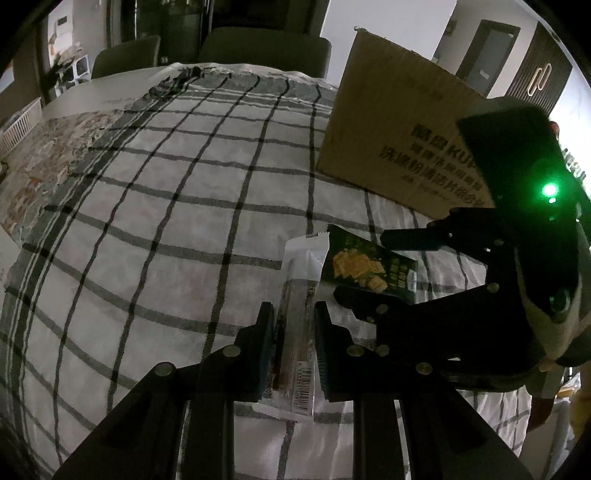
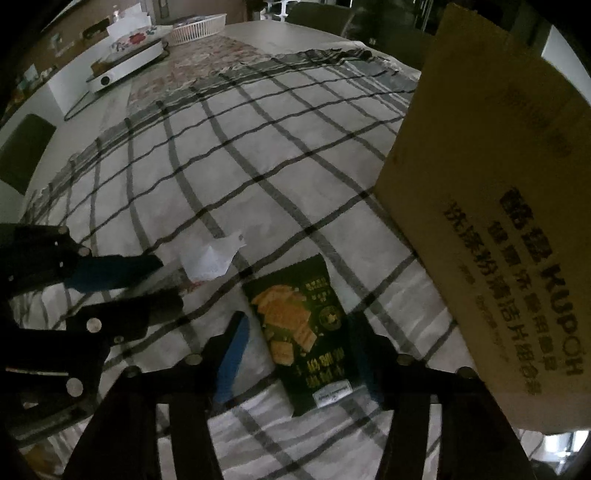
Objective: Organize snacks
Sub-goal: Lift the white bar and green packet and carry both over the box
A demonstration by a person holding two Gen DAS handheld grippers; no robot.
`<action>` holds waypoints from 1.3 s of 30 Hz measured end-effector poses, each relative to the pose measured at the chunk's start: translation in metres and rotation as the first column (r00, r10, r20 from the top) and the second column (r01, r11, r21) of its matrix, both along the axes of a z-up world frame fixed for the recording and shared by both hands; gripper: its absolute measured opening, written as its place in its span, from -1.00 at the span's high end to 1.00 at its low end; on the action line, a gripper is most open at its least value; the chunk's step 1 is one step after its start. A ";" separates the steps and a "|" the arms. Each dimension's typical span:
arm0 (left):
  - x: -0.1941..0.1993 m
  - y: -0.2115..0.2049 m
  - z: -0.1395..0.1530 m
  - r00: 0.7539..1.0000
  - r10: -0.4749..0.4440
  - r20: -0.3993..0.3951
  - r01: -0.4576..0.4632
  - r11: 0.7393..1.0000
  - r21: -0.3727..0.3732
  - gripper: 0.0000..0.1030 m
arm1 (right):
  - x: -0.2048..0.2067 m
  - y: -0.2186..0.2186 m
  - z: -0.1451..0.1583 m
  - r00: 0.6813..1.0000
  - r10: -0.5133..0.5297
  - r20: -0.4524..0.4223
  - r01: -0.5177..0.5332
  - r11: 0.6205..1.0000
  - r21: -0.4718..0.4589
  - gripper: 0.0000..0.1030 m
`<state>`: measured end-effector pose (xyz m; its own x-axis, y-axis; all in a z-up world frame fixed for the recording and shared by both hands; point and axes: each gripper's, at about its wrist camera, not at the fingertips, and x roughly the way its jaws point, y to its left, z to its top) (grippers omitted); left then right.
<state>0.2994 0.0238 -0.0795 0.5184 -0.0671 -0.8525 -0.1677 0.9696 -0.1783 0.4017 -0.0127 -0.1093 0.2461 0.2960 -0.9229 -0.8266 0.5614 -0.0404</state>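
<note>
My left gripper is shut on a long white snack bar with a barcode, held just above the checked cloth. Its white end also shows in the right wrist view. A dark green cracker packet lies flat on the cloth beside it. In the right wrist view the green packet lies between the fingers of my right gripper, which is open around it. The right gripper also shows in the left wrist view. The left gripper shows at the left of the right wrist view.
A brown cardboard box with printed text stands at the right, close to both grippers; it also shows in the left wrist view. A white appliance and a white basket sit at the far left. Chairs stand behind the table.
</note>
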 end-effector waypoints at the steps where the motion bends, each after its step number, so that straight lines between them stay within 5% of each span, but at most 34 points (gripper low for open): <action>1: 0.000 0.000 0.000 1.000 0.000 0.000 0.000 1.000 0.002 0.58 | -0.001 0.000 -0.001 1.000 0.000 -0.002 0.000 1.000 0.000 -0.23; 8: -0.001 0.001 -0.002 1.000 -0.002 -0.002 0.002 1.000 0.004 0.58 | -0.004 -0.008 0.003 0.999 -0.048 0.016 0.048 0.998 0.042 0.00; 16: -0.007 -0.001 0.007 1.000 -0.019 0.023 0.019 1.000 0.010 0.58 | -0.013 -0.023 0.020 0.989 -0.146 0.037 0.141 0.984 0.107 0.05; 39: -0.015 -0.029 0.088 0.956 -0.186 0.225 0.160 0.979 0.127 0.58 | -0.053 -0.094 0.112 0.888 -0.437 0.141 0.365 0.857 0.364 0.07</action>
<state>0.2845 -0.0050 0.0089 0.6933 -0.0895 -0.7151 0.0385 0.9954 -0.0872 0.3484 -0.1065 0.0025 0.5847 0.3968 -0.7076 -0.5181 0.8538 0.0506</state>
